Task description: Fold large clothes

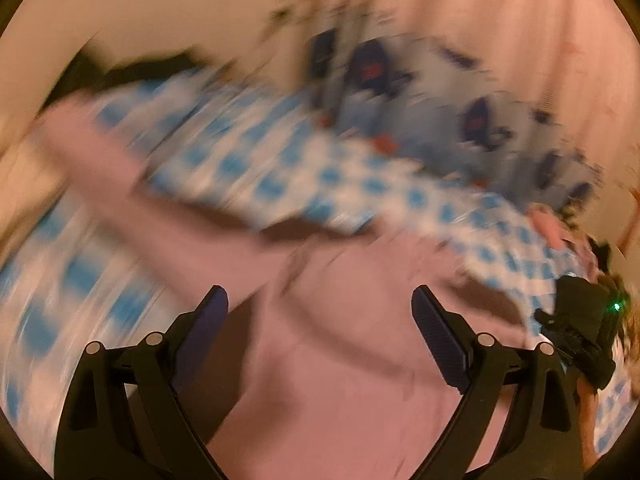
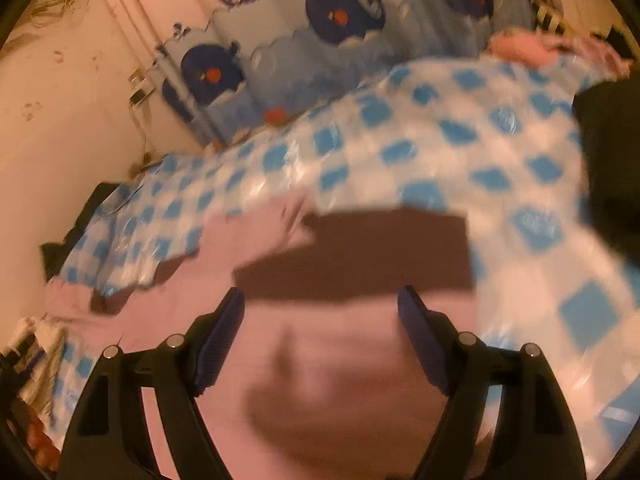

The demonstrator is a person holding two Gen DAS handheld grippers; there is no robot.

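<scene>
A large pink garment [image 1: 328, 364] lies on a bed with a blue and white checked cover [image 1: 248, 168]. One long sleeve [image 1: 132, 184] stretches to the far left. My left gripper [image 1: 320, 304] is open just above the garment, holding nothing. The right gripper [image 1: 580, 332] shows at the far right edge of that view. In the right wrist view the pink garment [image 2: 320, 344] lies under my open right gripper [image 2: 320, 304], with a dark shadow [image 2: 360, 256] past its far edge on the checked cover [image 2: 440, 152]. Both views are motion-blurred.
Light blue whale-print cushions [image 2: 320, 40] line the far side of the bed along the pale wall [image 2: 60, 112]. More pink clothes [image 2: 532, 48] lie at the far right. A dark item [image 2: 608, 140] is at the right edge. Dark cloth [image 1: 132, 64] lies at the bed's far left.
</scene>
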